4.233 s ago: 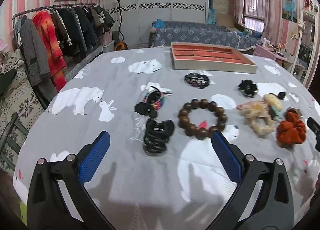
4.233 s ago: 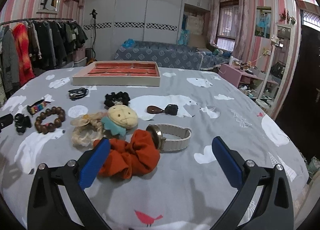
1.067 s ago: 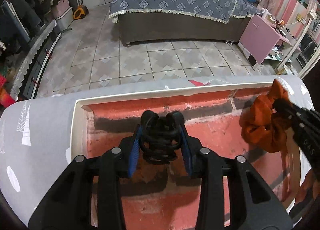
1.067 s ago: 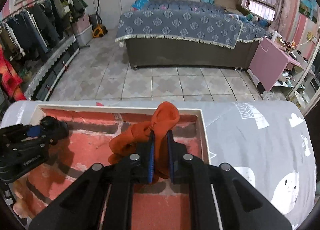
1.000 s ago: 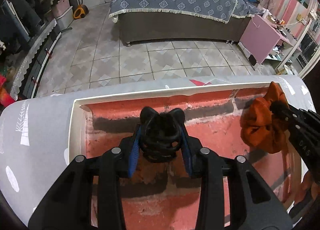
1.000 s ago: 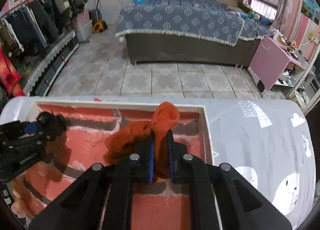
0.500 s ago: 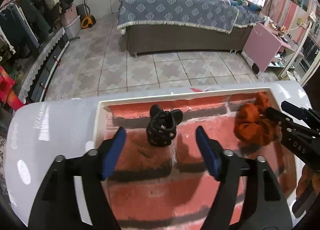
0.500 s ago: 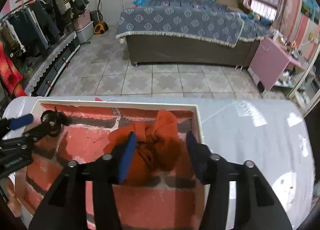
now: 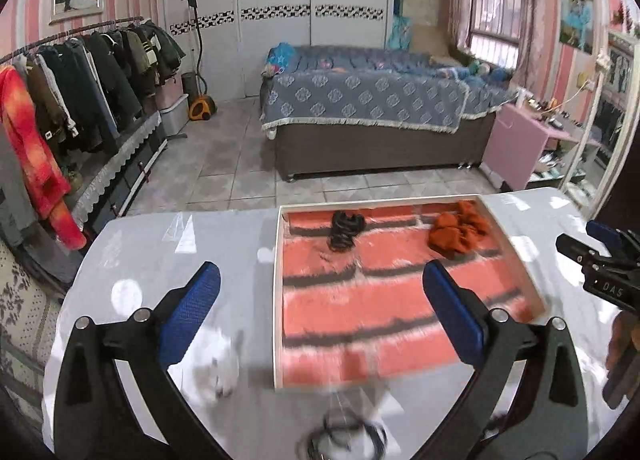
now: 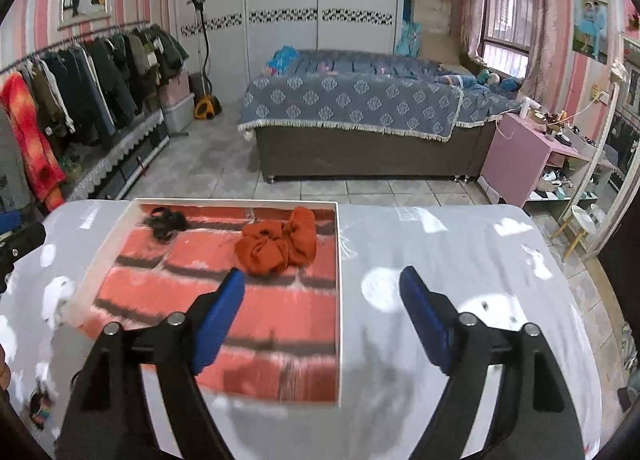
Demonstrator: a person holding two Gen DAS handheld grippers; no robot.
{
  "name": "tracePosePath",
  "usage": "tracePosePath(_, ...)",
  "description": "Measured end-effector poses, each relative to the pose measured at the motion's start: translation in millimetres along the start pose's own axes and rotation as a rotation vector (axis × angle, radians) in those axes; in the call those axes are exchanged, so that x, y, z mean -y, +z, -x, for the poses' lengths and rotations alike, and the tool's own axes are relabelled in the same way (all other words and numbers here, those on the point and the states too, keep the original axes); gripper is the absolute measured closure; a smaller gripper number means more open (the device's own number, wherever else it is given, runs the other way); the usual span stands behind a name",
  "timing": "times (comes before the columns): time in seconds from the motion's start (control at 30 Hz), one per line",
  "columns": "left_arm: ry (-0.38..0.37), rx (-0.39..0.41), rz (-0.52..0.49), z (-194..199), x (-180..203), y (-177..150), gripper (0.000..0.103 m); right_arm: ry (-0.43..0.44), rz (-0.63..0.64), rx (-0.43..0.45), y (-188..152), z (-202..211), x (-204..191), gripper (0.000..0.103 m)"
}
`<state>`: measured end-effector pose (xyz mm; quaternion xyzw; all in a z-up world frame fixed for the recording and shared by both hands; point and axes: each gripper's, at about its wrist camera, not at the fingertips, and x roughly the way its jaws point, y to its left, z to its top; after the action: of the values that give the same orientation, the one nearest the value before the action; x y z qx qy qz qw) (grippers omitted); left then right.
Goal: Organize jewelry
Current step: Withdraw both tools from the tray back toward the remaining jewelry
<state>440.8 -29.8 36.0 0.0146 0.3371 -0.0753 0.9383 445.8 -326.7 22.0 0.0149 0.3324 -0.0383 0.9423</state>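
A white-rimmed tray (image 9: 276, 300) lined in red velvet lies at the far edge of the grey table. A black coiled hair tie (image 9: 344, 227) rests in its far left part and an orange scrunchie (image 9: 456, 234) in its far right part. My left gripper (image 9: 320, 272) hangs above the tray's near left side; its jaws are opening with nothing between them. In the right wrist view the scrunchie (image 10: 276, 246) and the hair tie (image 10: 166, 221) lie in the tray (image 10: 338, 300). My right gripper (image 10: 323, 276) is above its right rim, its jaws opening and empty.
A black hair band (image 9: 344, 440) lies blurred on the table in front of the tray, and a coloured bracelet (image 10: 40, 404) at the near left. Beyond the table edge are a tiled floor, a bed (image 9: 380, 99), a clothes rack (image 9: 80, 99) and a pink cabinet (image 10: 520, 155).
Both grippers let go: the hair tie and the scrunchie now lie in the tray. The jaws spread wide, and both grippers pulled back and rose away from the tray's far end.
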Motion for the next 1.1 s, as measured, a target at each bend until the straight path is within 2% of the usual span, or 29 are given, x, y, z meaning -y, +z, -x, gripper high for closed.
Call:
tracePosePath(0.07, -0.022, 0.015, 0.009, 21.2, -3.6, -10.4, 0.005, -0.003, 0.000, 0.038, -11.0, 28.2, 4.7, 0.014)
tracePosePath(0.23, -0.017, 0.072, 0.015, 78.3, -5.4, -37.1, 0.005, -0.031, 0.006, 0.095, -46.5, 87.2, 12.7, 0.014)
tracePosePath(0.37, -0.020, 0.089, 0.030, 109.5, -10.0, -63.0, 0.005, -0.043, -0.020, 0.103, -78.4, 116.9, 21.9, 0.014)
tracePosePath(0.47, 0.011, 0.107, 0.017, 129.3, -10.6, -88.0, 0.005, -0.056, -0.043, 0.087, -104.4, 128.2, 32.1, 0.014)
tracePosePath(0.57, 0.047, 0.119, -0.011, 139.7, -8.2, -109.6, 0.005, -0.076, -0.043, 0.075, -128.2, 135.7, 37.2, 0.014)
tracePosePath(0.73, 0.042, 0.108, 0.003, 149.9, -12.0, -145.2, 0.005, -0.114, -0.024, 0.062, -167.0, 149.3, 42.6, 0.014)
tracePosePath(1.1, 0.020, 0.027, 0.018, 142.3, -7.8, -199.2, 0.005, -0.109, -0.047, -0.001, -212.0, 153.7, 52.6, 0.014)
